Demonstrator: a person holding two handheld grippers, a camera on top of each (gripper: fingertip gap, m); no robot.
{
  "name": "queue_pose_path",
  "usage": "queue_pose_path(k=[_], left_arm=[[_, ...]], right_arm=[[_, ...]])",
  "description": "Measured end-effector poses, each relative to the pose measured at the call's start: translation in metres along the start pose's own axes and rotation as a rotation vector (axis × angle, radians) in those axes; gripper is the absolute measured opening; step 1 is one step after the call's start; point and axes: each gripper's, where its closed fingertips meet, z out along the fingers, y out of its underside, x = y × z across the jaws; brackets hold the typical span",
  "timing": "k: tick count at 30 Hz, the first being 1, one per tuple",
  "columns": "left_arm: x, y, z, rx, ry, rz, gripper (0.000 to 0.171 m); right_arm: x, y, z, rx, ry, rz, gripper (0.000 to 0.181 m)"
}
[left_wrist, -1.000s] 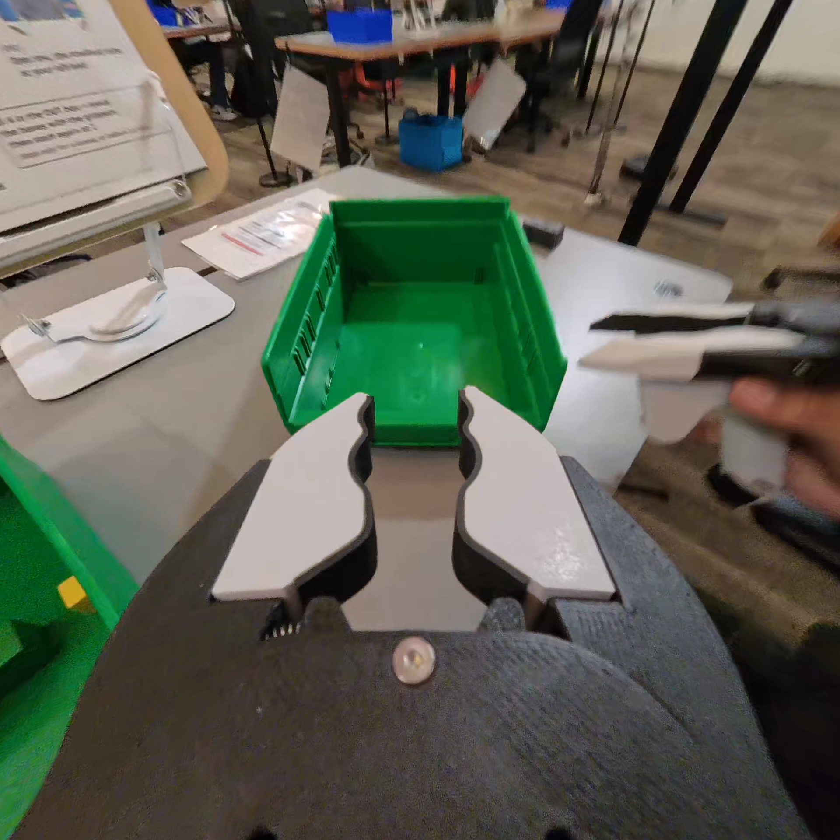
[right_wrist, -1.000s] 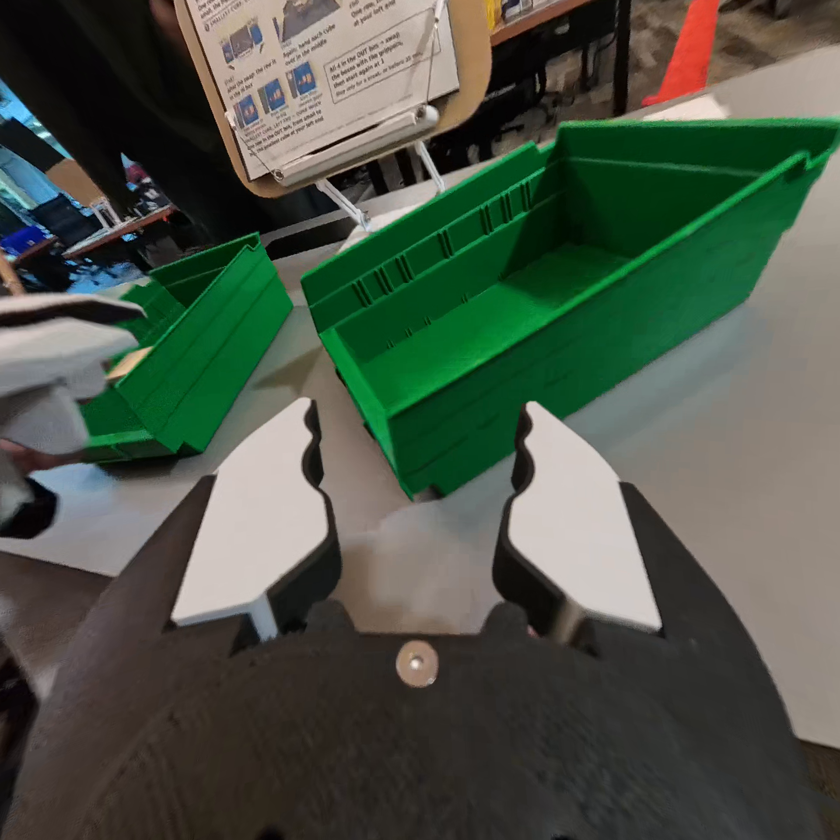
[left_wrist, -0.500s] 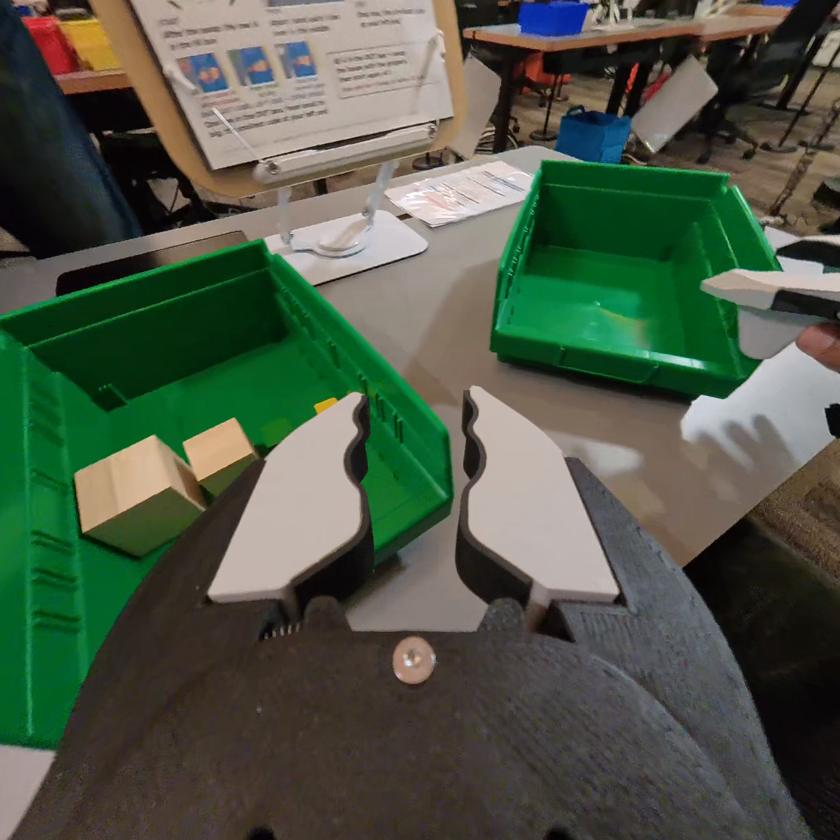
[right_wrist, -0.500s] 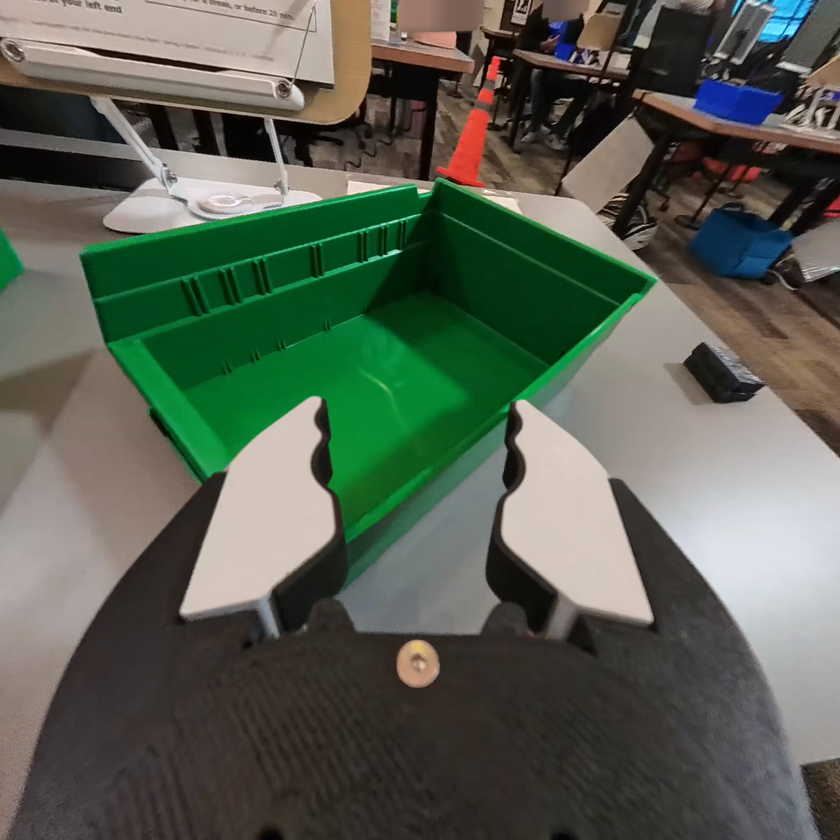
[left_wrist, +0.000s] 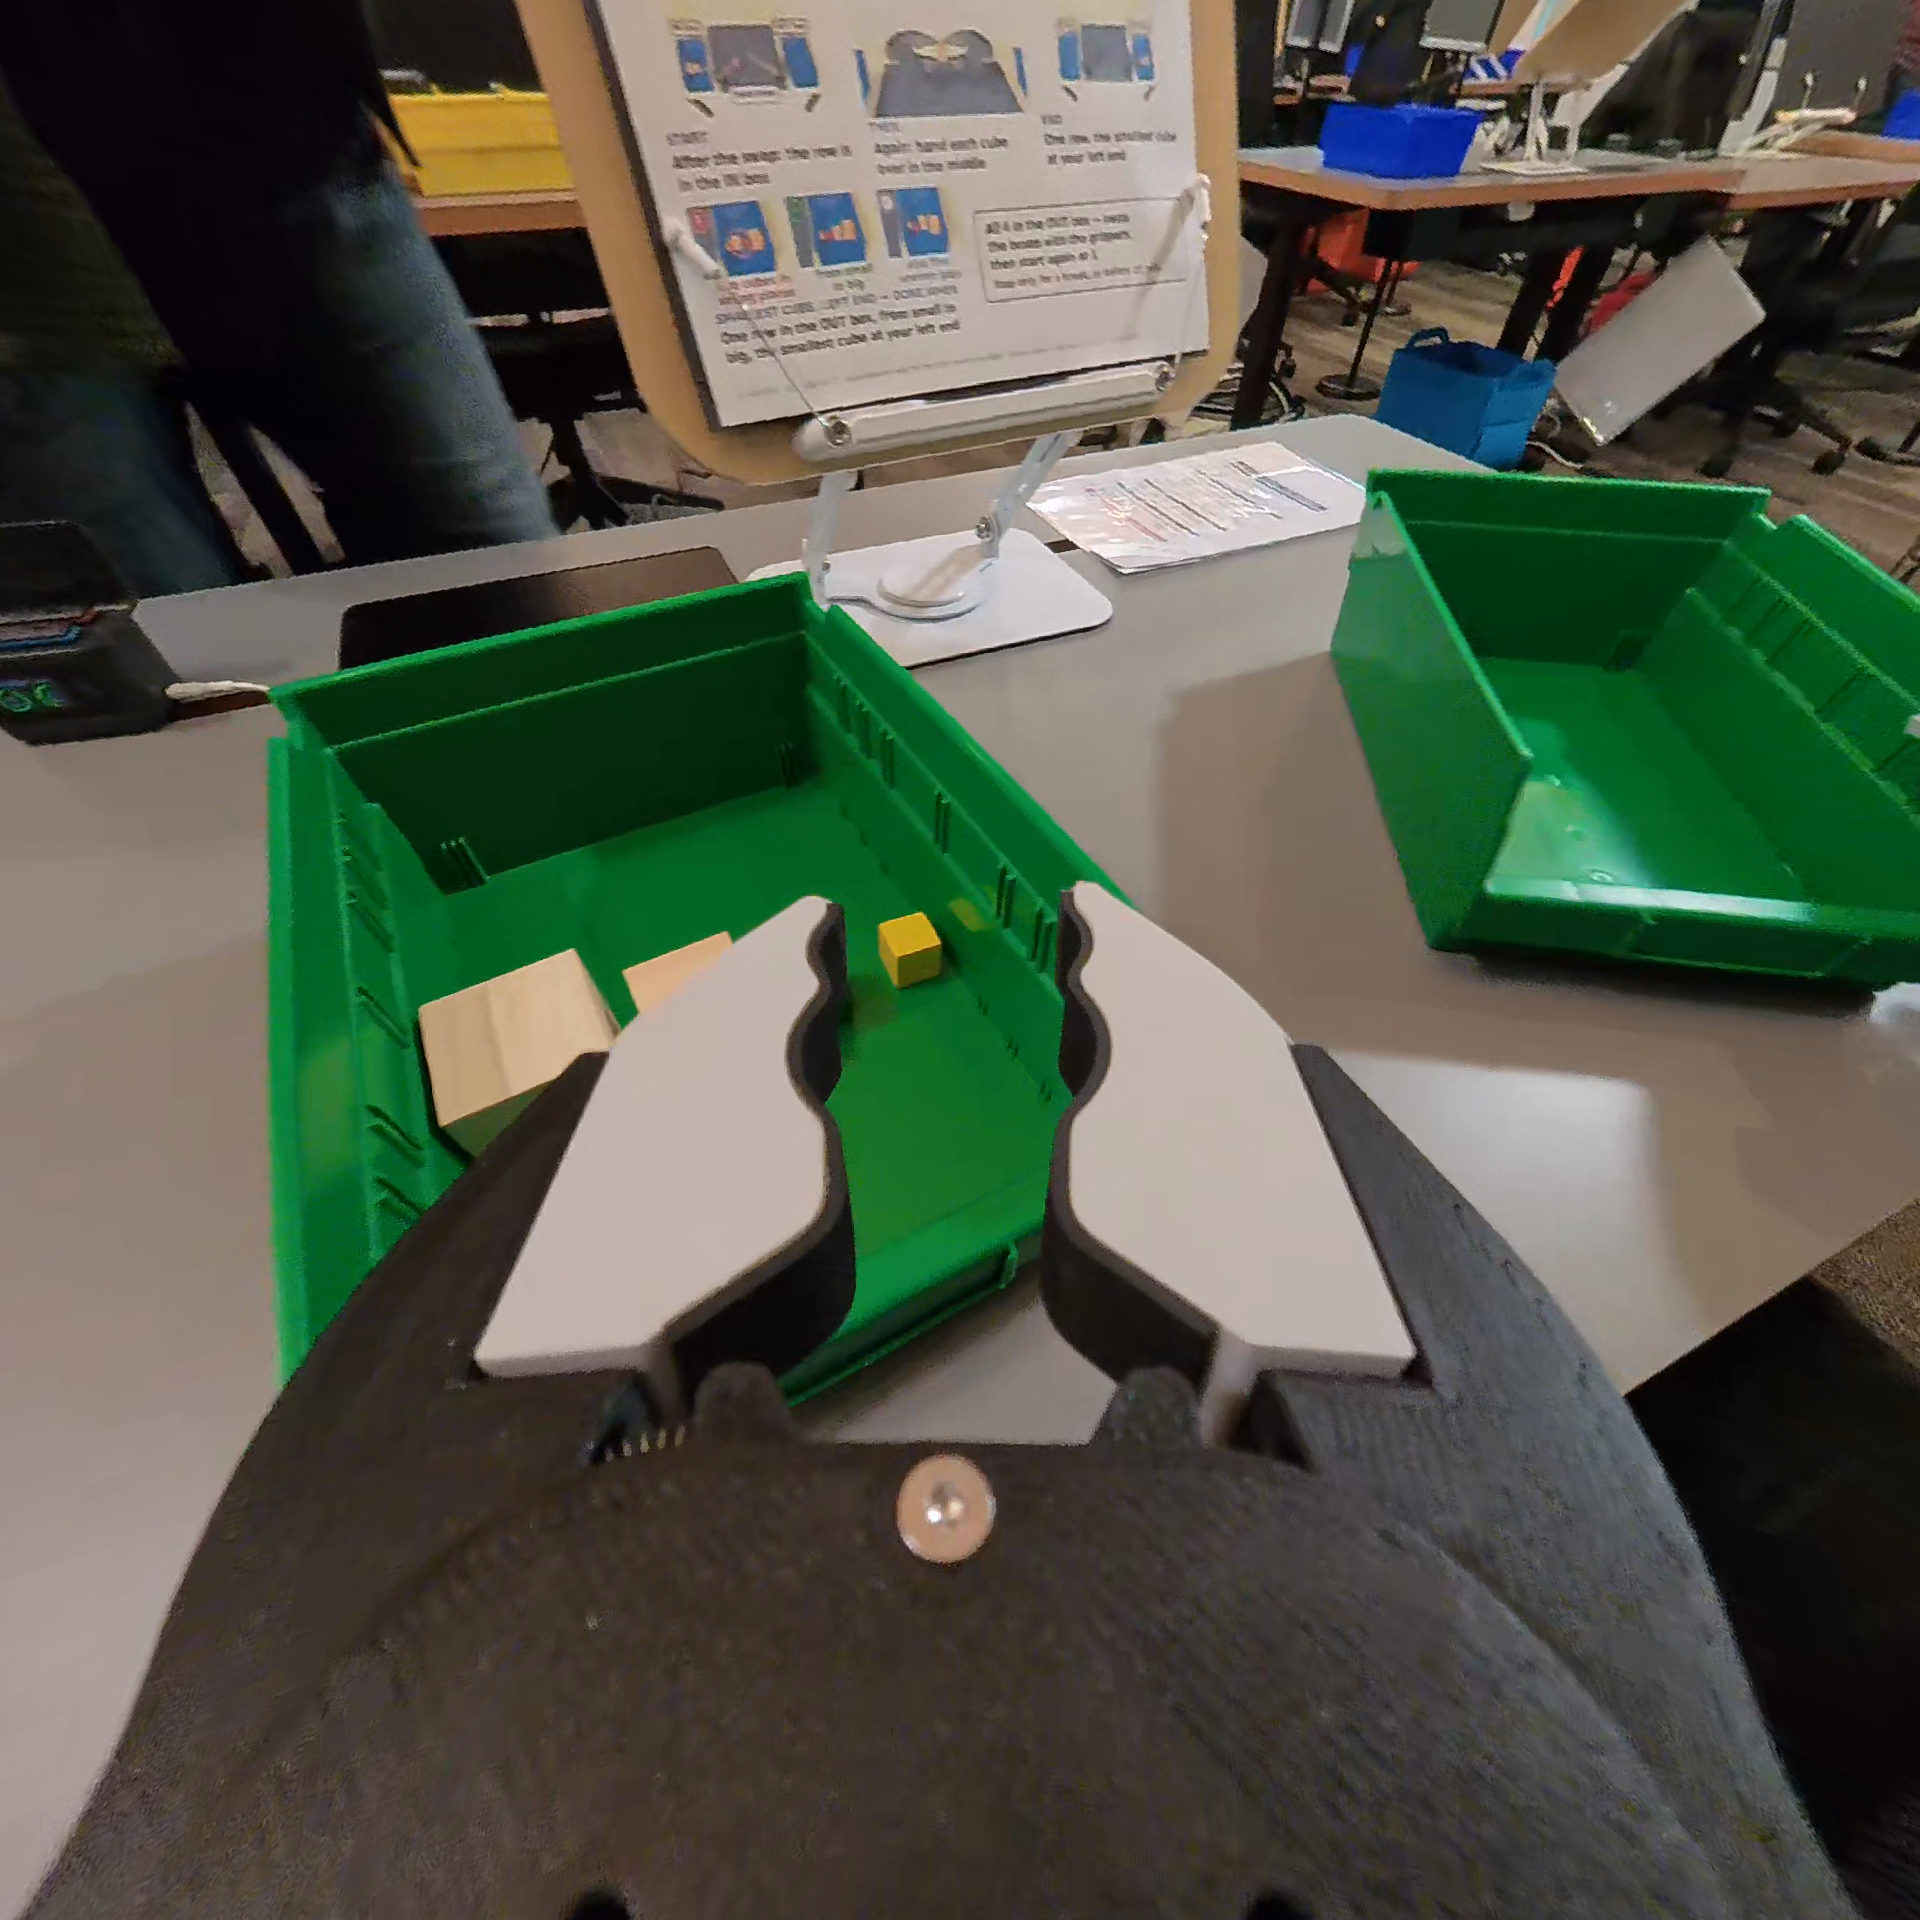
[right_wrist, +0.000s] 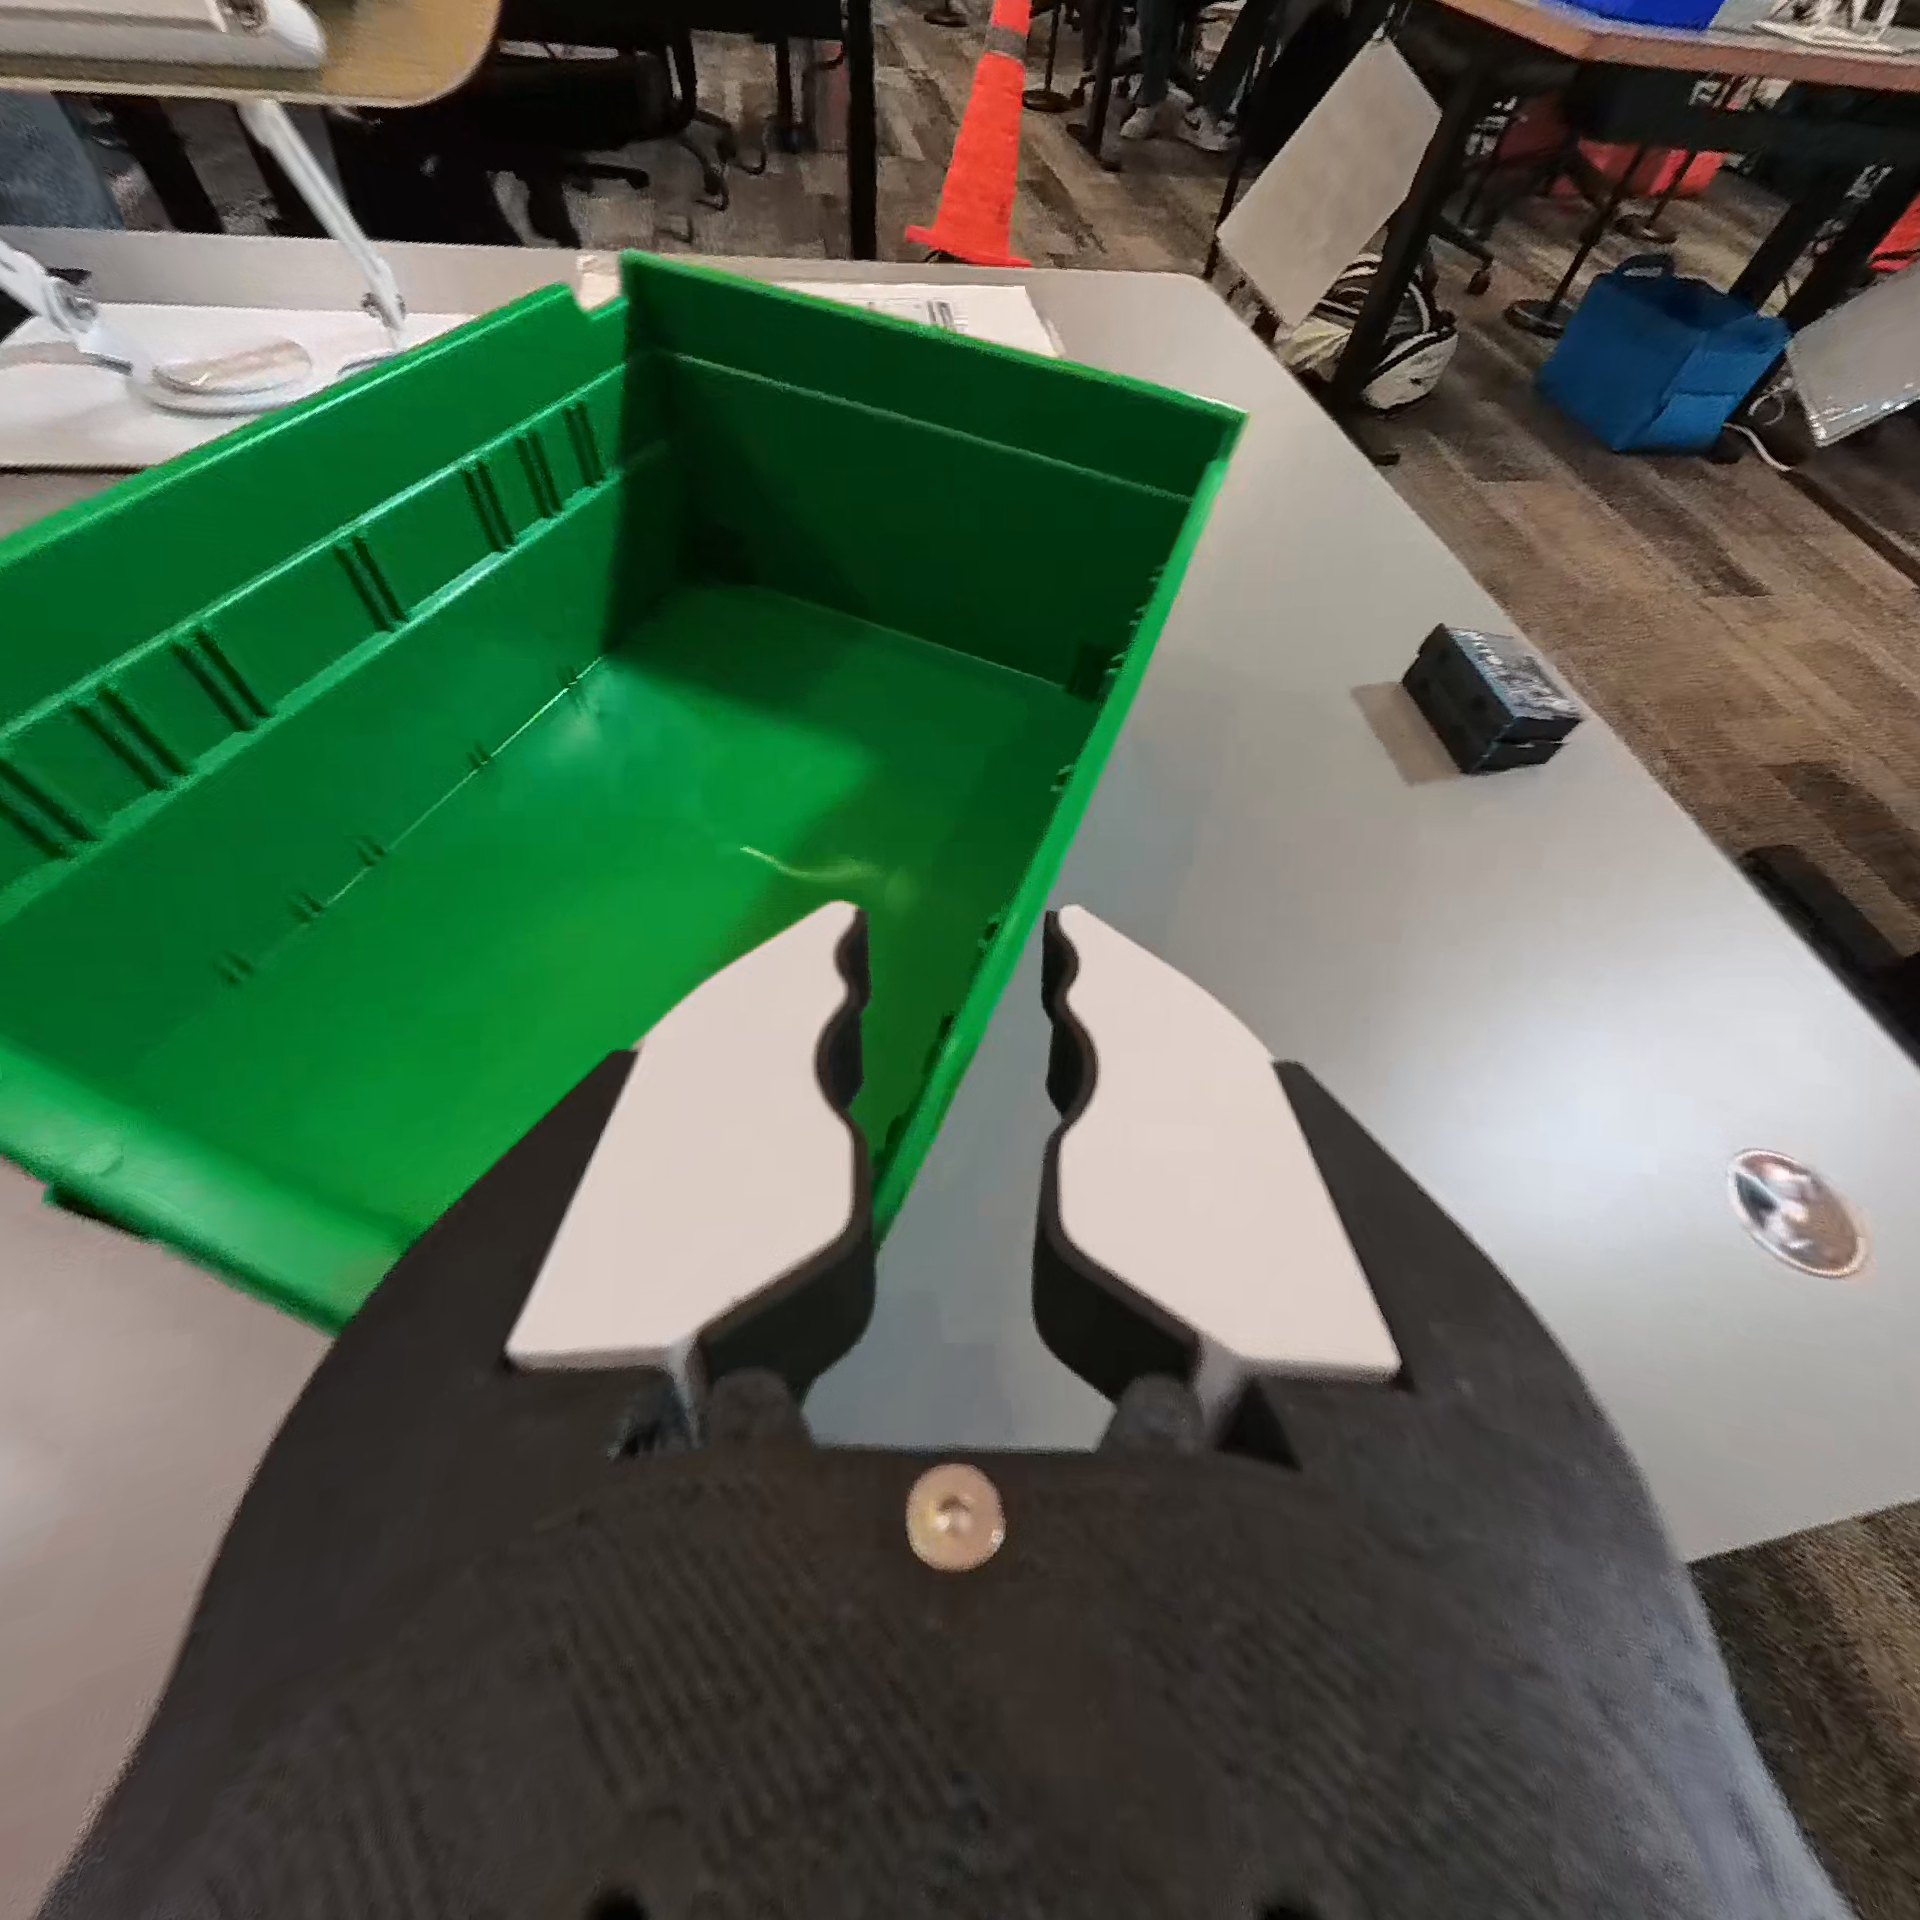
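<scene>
The left tool (left_wrist: 945, 914) hangs over the near end of a green bin (left_wrist: 312, 935) on the grey surface (left_wrist: 1195, 748), its fingers a narrow gap apart and holding nothing. In my judgement, the risk here is a knock: the left finger (left_wrist: 707, 1122) covers part of the smaller wooden cube (left_wrist: 675, 966), so a descent could push it against the large wooden cube (left_wrist: 509, 1049) beside it. The small yellow cube (left_wrist: 909, 948) lies apart, nearer the right wall, seen through the gap between the fingers.

The right tool (right_wrist: 951, 925) is also narrowly parted and empty. It sits over the right wall of the second green bin (right_wrist: 208, 582), one finger inside and one outside; lowering could catch this thin rim and drag or tip the bin. This bin has nothing inside, only a glossy floor and ribbed walls. A black block (right_wrist: 1491, 698) lies well apart on the surface.
</scene>
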Motion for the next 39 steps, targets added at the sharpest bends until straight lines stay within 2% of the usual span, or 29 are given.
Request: queue_pose_path(k=[6, 11, 14, 17, 20, 24, 32, 34, 36, 39], left_arm=[[-0.035, -0.001, -0.009, 0.014, -0.071, -0.027, 0.039], [-0.078, 0.002, -0.023, 0.024, -0.173, -0.055, 0.039], [-0.11, 0.005, -0.031, 0.088, -0.26, -0.066, 0.038], [-0.133, 0.026, -0.032, 0.026, -0.289, -0.088, 0.043], [-0.134, 0.045, -0.026, -0.067, -0.208, -0.139, 0.053], [-0.127, 0.055, -0.02, -0.085, -0.128, -0.21, 0.058], [-0.119, 0.077, -0.007, -0.188, -0.113, -0.14, 0.062], [-0.118, 0.08, -0.006, -0.196, -0.112, -0.139, 0.062], [-0.119, 0.084, -0.005, -0.205, -0.112, -0.143, 0.061], [-0.121, 0.089, -0.003, -0.216, -0.109, -0.161, 0.061]], right_arm=[[0.035, -0.003, 0.006, 0.004, 0.049, -0.016, 0.01], [0.055, -0.004, 0.013, 0.004, 0.041, -0.023, 0.008], [0.06, -0.005, 0.016, 0.004, 0.033, -0.052, 0.008], [0.064, -0.007, 0.019, 0.008, 0.03, -0.112, 0.008], [0.07, -0.008, 0.023, 0.018, 0.019, -0.154, 0.009], [0.08, -0.009, 0.026, 0.03, 0.007, -0.131, 0.008], [0.096, -0.01, 0.029, 0.041, 0.049, -0.122, 0.009], [0.097, -0.017, 0.025, 0.075, 0.064, -0.098, 0.014], [0.092, -0.031, 0.017, 0.128, 0.051, -0.093, 0.031], [0.08, -0.051, 0.002, 0.216, 0.031, -0.115, 0.035]])
